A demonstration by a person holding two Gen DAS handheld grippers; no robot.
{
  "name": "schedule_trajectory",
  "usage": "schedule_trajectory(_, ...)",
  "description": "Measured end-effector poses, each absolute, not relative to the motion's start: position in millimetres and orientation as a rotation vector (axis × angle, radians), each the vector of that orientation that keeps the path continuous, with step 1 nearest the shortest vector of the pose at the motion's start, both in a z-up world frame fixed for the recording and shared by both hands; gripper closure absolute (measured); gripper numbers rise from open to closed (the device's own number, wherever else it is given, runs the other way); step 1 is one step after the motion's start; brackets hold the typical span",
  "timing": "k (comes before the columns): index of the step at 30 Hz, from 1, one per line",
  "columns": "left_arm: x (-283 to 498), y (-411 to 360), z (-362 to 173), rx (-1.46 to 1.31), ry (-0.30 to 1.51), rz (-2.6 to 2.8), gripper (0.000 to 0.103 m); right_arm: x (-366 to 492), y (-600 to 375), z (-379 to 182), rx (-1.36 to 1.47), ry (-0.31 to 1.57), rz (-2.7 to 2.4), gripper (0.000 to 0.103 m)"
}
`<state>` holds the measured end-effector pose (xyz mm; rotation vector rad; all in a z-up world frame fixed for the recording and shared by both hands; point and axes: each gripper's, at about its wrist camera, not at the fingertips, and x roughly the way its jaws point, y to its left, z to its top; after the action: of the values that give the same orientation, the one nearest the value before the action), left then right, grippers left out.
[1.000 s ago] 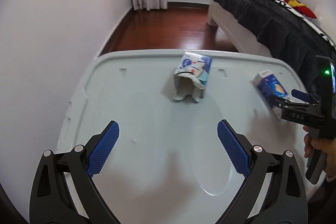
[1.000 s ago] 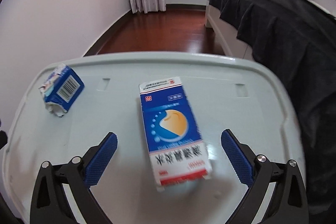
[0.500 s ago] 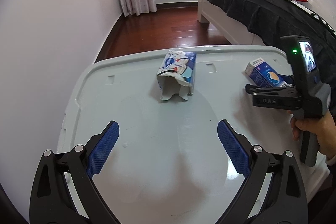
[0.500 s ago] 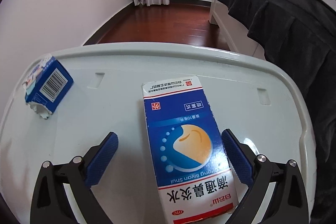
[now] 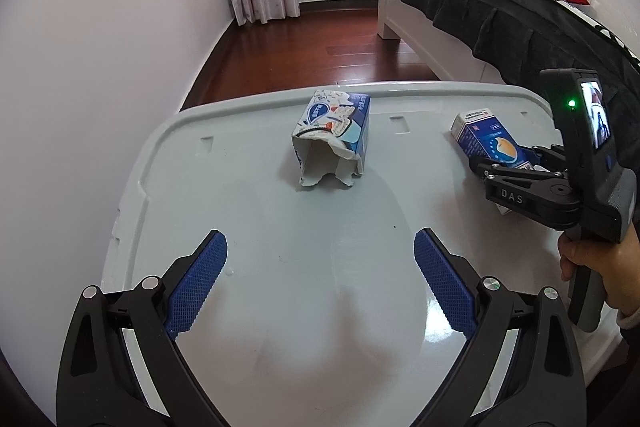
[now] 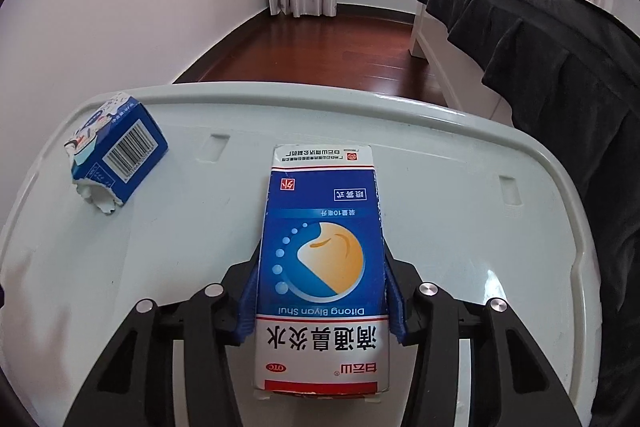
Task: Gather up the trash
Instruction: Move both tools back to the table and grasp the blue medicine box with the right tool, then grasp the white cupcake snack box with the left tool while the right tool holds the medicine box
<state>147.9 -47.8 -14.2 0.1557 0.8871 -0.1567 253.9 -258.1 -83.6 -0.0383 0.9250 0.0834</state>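
Note:
A blue and white medicine box lies on the pale grey plastic lid. My right gripper is shut on its two long sides. The box and the right gripper also show at the right of the left wrist view. A torn blue and white carton lies on the lid's far middle, its ripped end facing me; in the right wrist view it is at the left. My left gripper is open and empty, well short of the torn carton.
The lid's raised rim runs around the surface. A bed with a dark cover stands close on the right. A white wall is on the left. Wooden floor lies beyond the lid's far edge.
My right gripper has moved forward around the medicine box and closed on it. My left gripper has stayed open and drawn back a little from the torn carton.

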Motion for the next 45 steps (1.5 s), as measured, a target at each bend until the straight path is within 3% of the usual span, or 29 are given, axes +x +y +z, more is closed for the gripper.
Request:
schedule_trajectory(11,174,-55,-14,0.138,0.833,-0.247,0.011,223,-262,-81,0.004,0.975,0.111,0.054)
schedule_trajectory(23,249,-66,-44,0.129,0.882,-0.221,0.011,223,-267,-82,-0.002,0.974,0.137,0.054)
schedule_trajectory(37,282,-83,-73,0.180,0.909,-0.234,0.011,225,-267,-82,0.004,0.972,0.139,0.053)
schedule_trajectory(38,282,-85,-75,0.188,0.901,-0.229,0.014,225,-266,-82,0.003,0.972,0.138,0.053)
schedule_trajectory(40,281,-86,-78,0.188,0.897,-0.254,0.044,226,-265,-82,0.001,0.973,0.135,0.053)
schedule_trajectory(41,280,-86,-76,0.179,0.888,-0.260,0.050,226,-265,-82,0.000,0.970,0.134,0.053)
schedule_trajectory(45,279,-88,-74,0.173,0.885,-0.257,0.050,228,-263,-83,0.000,0.969,0.128,0.053)
